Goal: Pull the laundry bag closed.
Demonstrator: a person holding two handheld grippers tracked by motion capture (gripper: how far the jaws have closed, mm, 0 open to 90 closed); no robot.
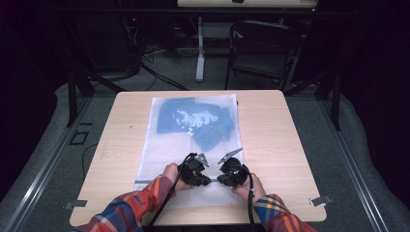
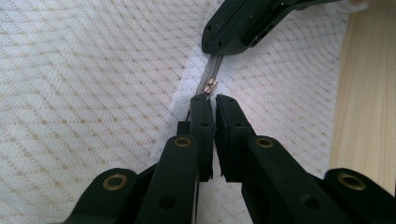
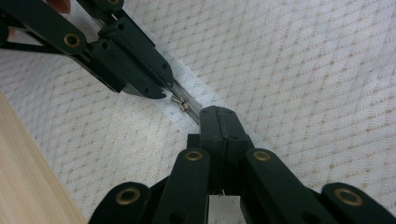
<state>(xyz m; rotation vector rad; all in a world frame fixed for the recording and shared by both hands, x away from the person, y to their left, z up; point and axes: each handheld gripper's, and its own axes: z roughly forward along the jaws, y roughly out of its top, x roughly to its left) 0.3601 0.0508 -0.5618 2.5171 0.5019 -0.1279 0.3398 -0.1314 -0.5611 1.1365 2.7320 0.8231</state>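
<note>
Left tongs [image 2: 212, 100] and right tongs [image 3: 218, 112] both clenched on the zipper track [image 2: 212, 70], slider [image 2: 210, 87] between them, at the mesh laundry bag's [image 1: 159, 145] six-o'clock edge on the bench [image 1: 275, 140]. Zipping looks underway; next, one pair must catch that slider.

1. White mesh laundry bag [image 1: 159, 145]: woven synthetic cloth, matt, fine ribbed weave with dotted texture.
2. Grey zipper tape [image 2: 213, 70]: smooth; small metal slider [image 2: 210, 87], dull silver sheen.
3. Black two-jaw left gripper [image 2: 214, 100] and right gripper [image 3: 217, 112]: hard plastic, satin finish; brass-coloured rivets, glossy.
4. Pale wooden tabletop [image 1: 270, 140]: smooth, matt, faint grain.
5. Blue garment [image 1: 203, 123] inside bag: cloth, matt.
</note>
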